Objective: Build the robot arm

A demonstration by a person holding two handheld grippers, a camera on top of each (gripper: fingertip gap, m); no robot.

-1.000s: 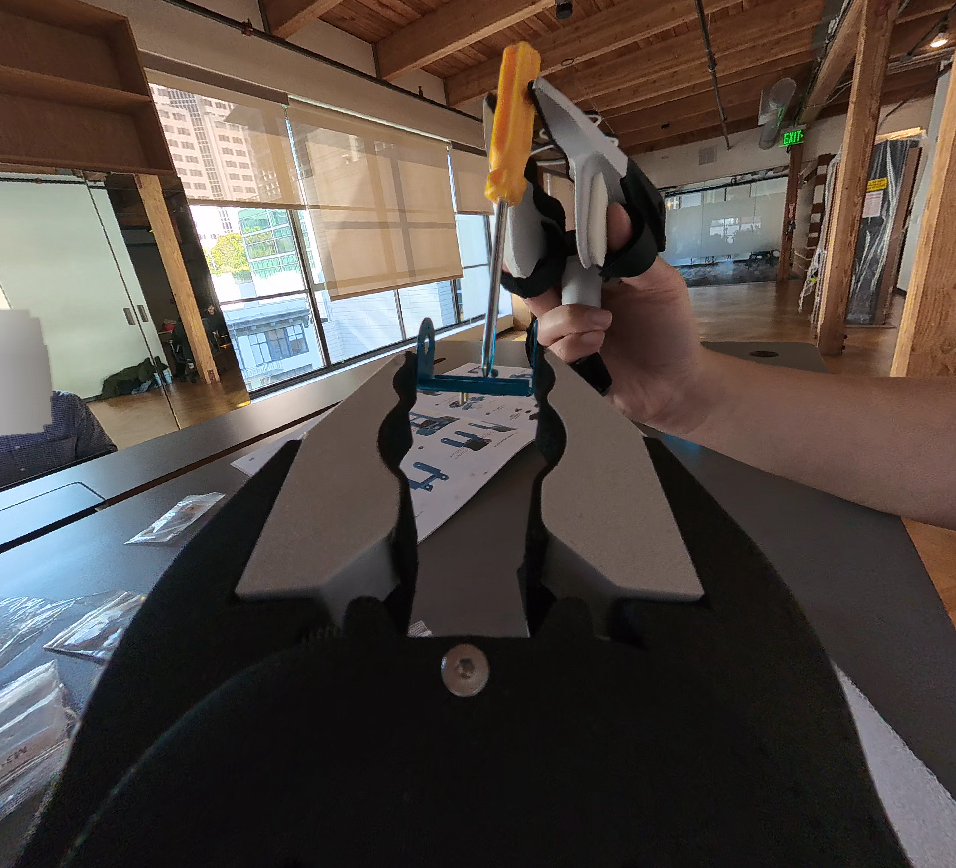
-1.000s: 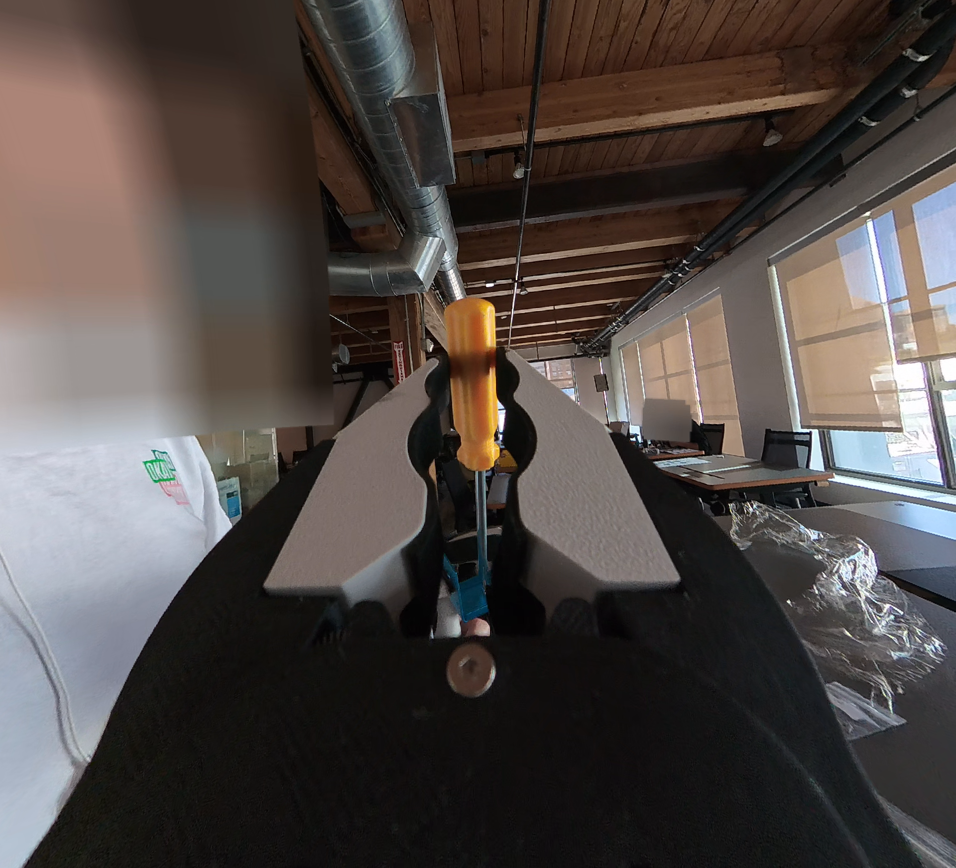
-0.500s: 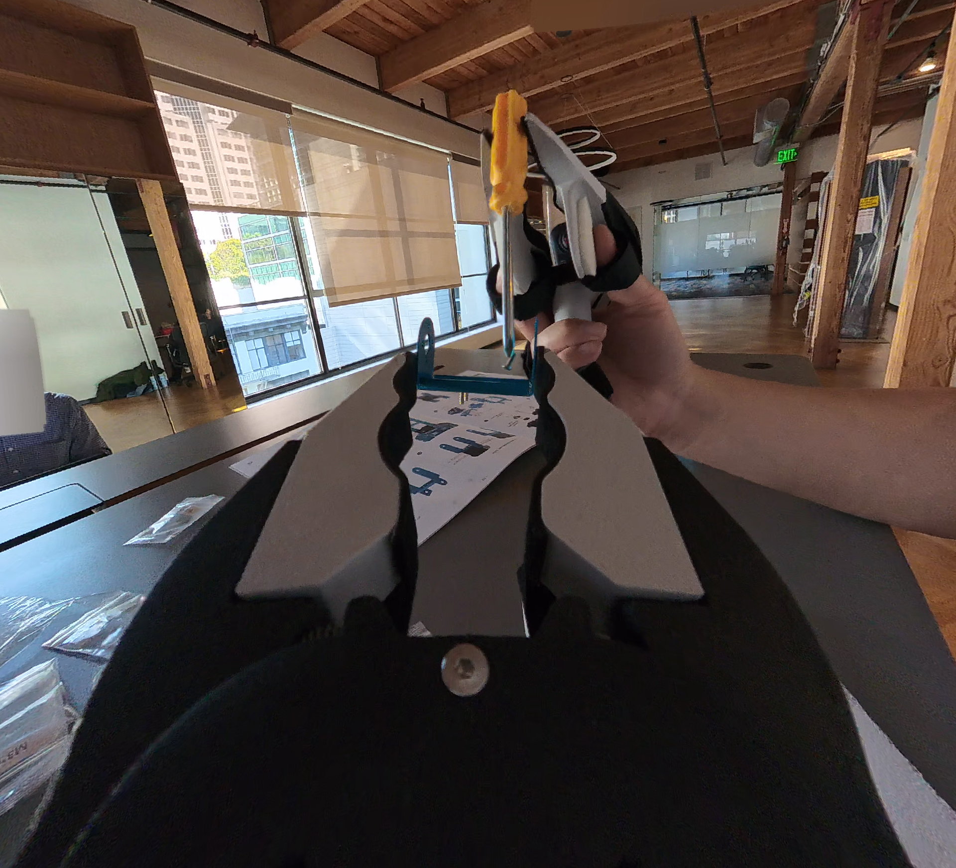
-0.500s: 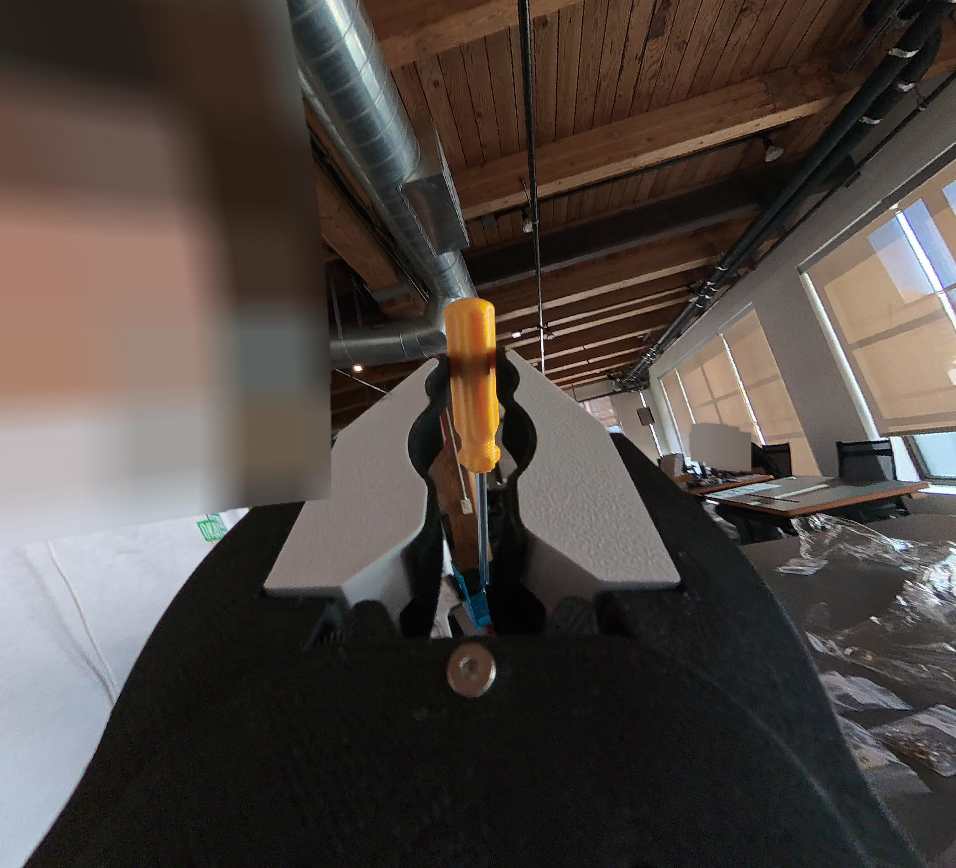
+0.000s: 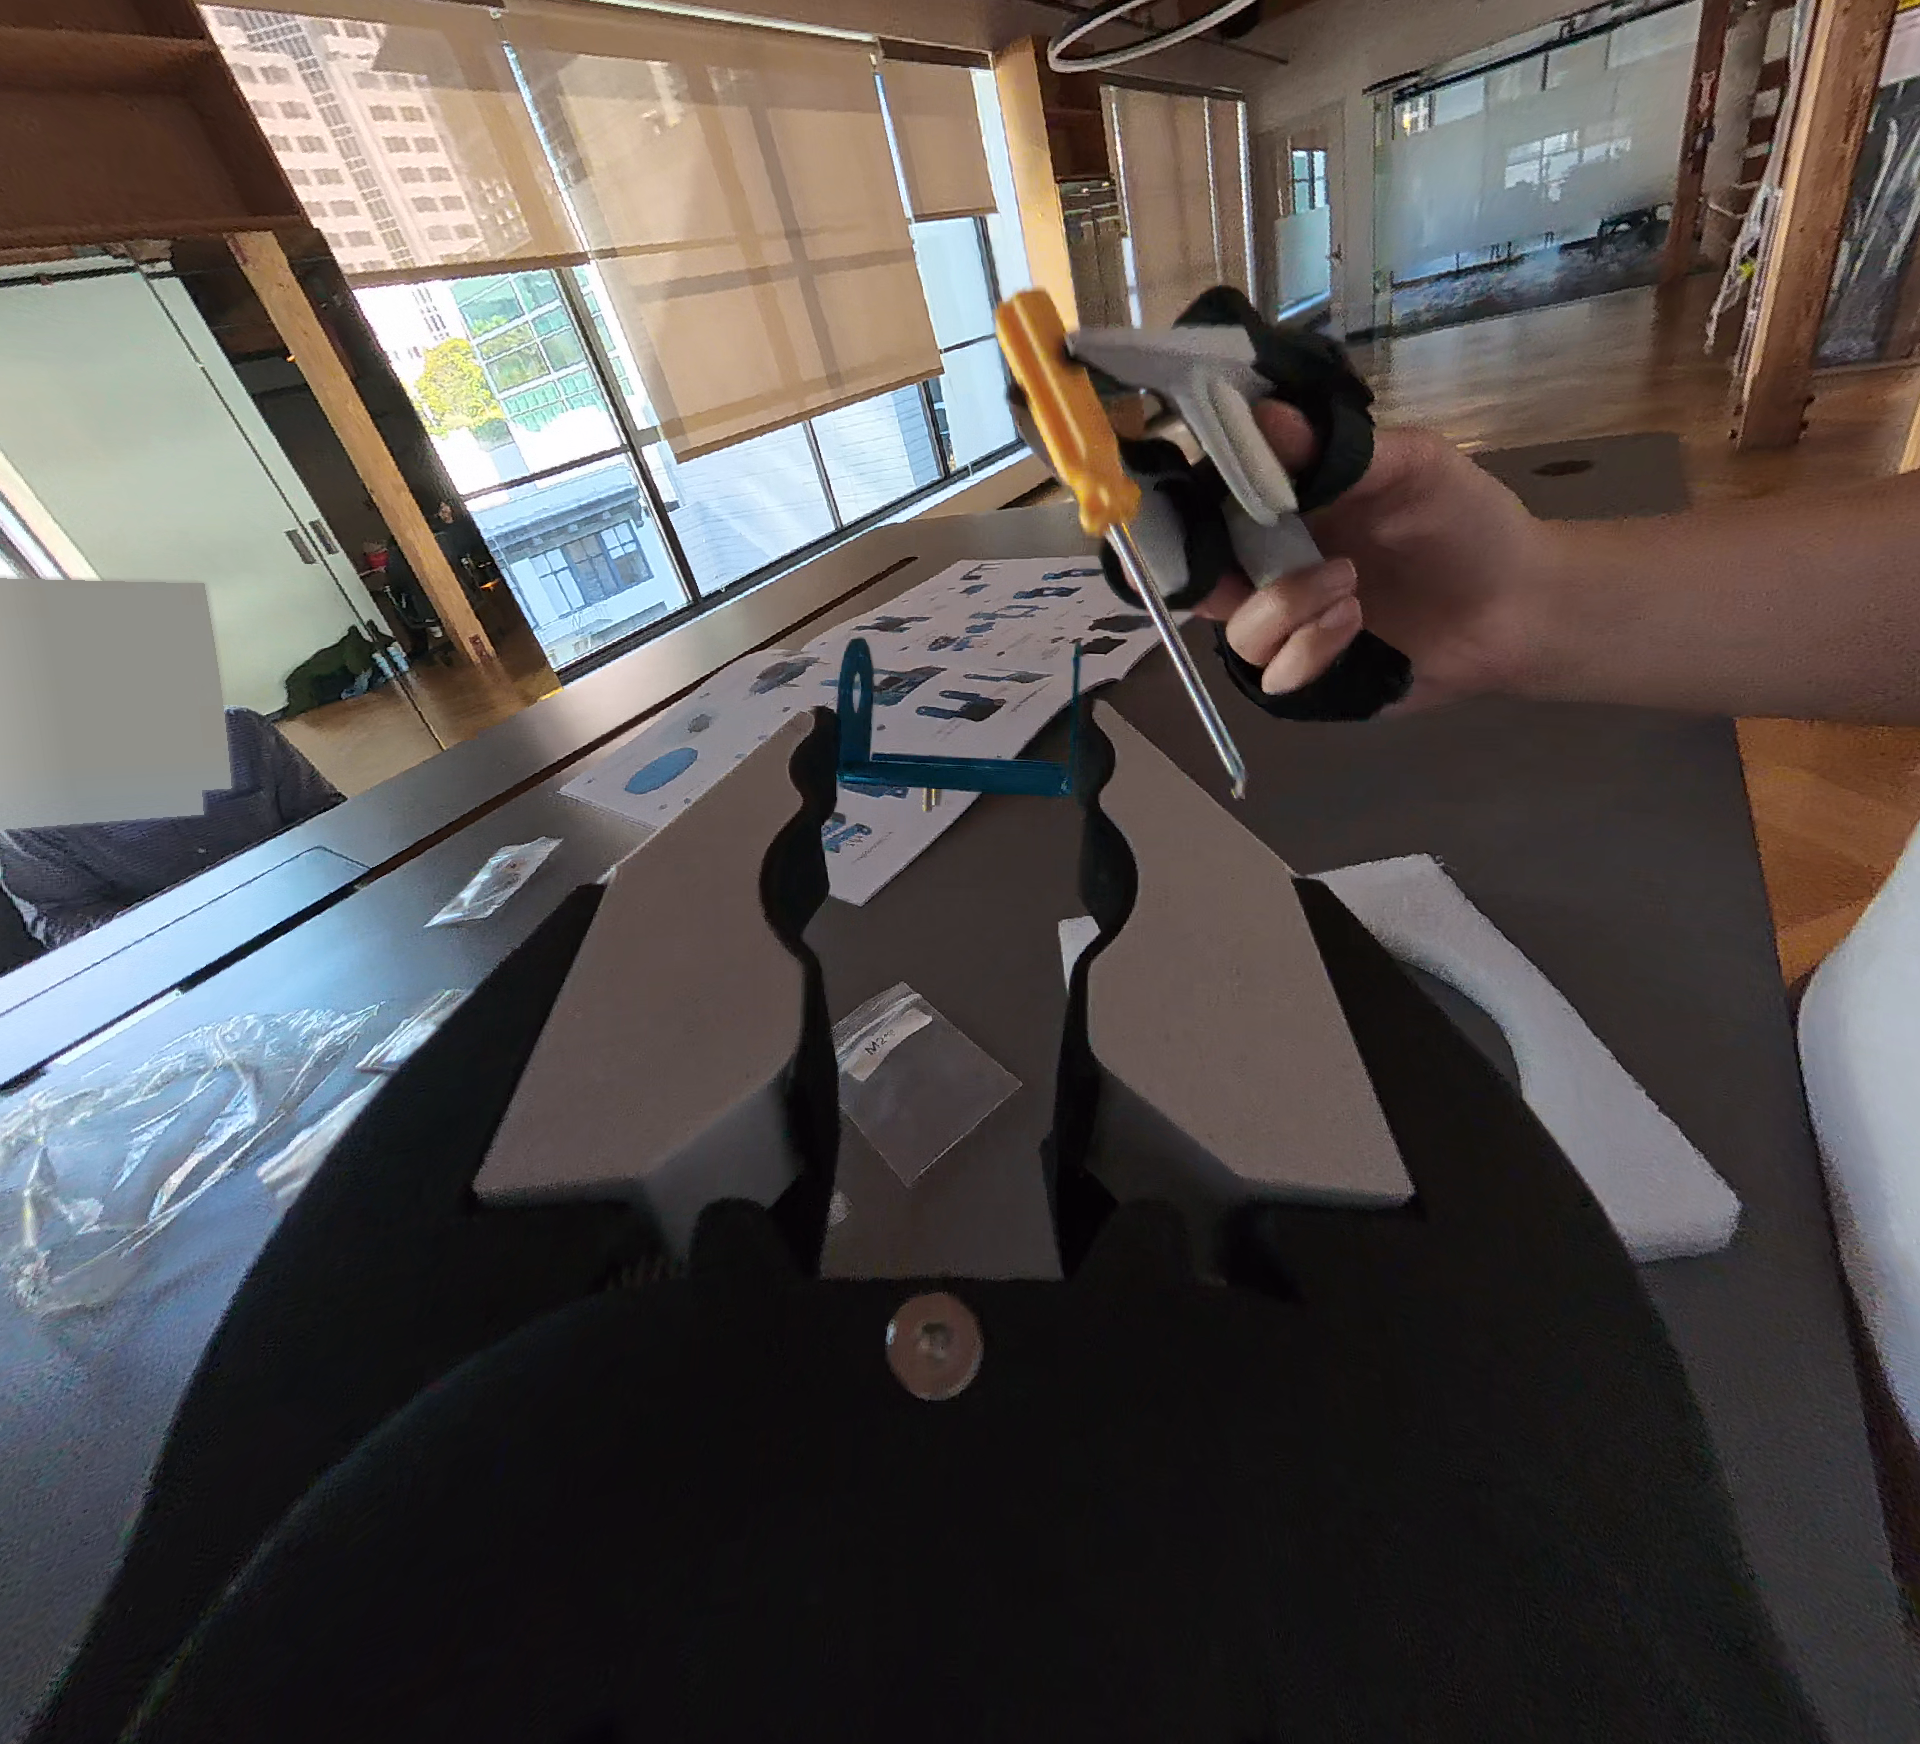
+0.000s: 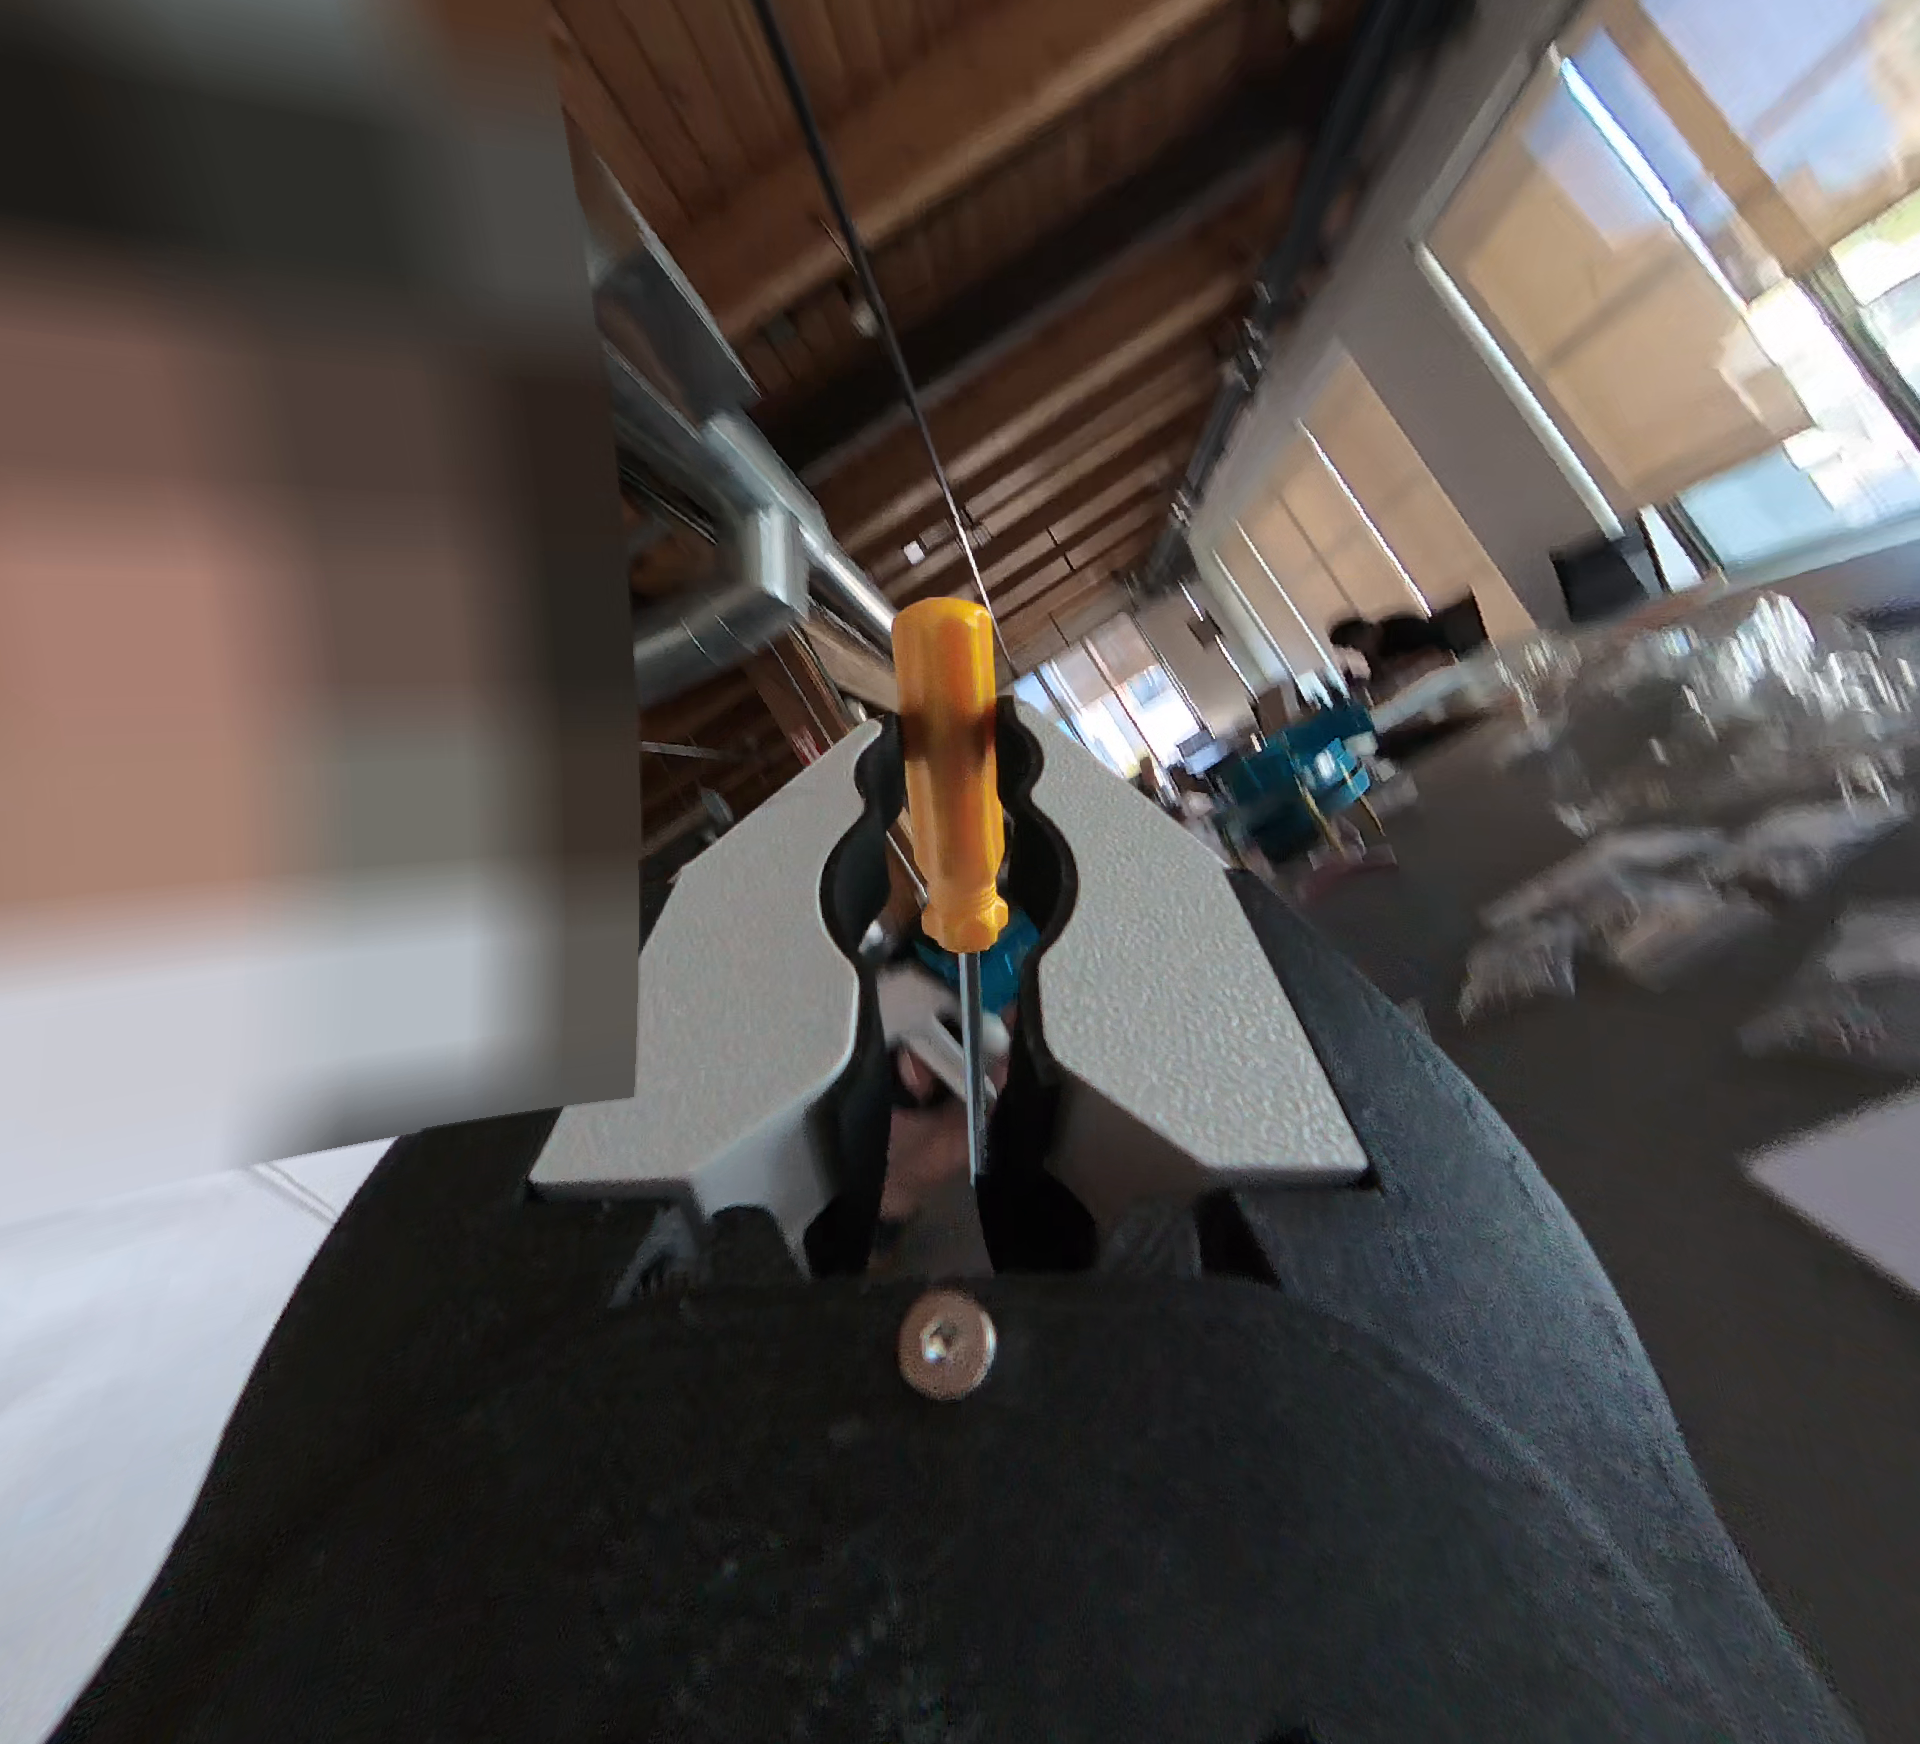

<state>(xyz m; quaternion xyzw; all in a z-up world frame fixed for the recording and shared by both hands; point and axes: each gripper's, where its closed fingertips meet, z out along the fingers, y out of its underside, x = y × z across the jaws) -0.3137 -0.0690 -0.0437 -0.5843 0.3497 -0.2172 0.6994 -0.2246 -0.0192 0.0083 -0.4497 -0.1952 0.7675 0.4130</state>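
A blue U-shaped metal bracket (image 5: pixel 961 738) is being clamped between the tips of the left gripper (image 5: pixel 956 764), above the dark counter (image 5: pixel 1455 811) and a white printed sheet (image 5: pixel 914 655). A yellow-handled screwdriver (image 5: pixel 1081 458) is being gripped in the right gripper's (image 6: pixel 951 759) jaws, tilted, its tip just right of the bracket

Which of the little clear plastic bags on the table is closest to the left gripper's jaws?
The small clear bag lying flat on the dark table, seen right between the left gripper jaws. The other bags lie far off to the left.
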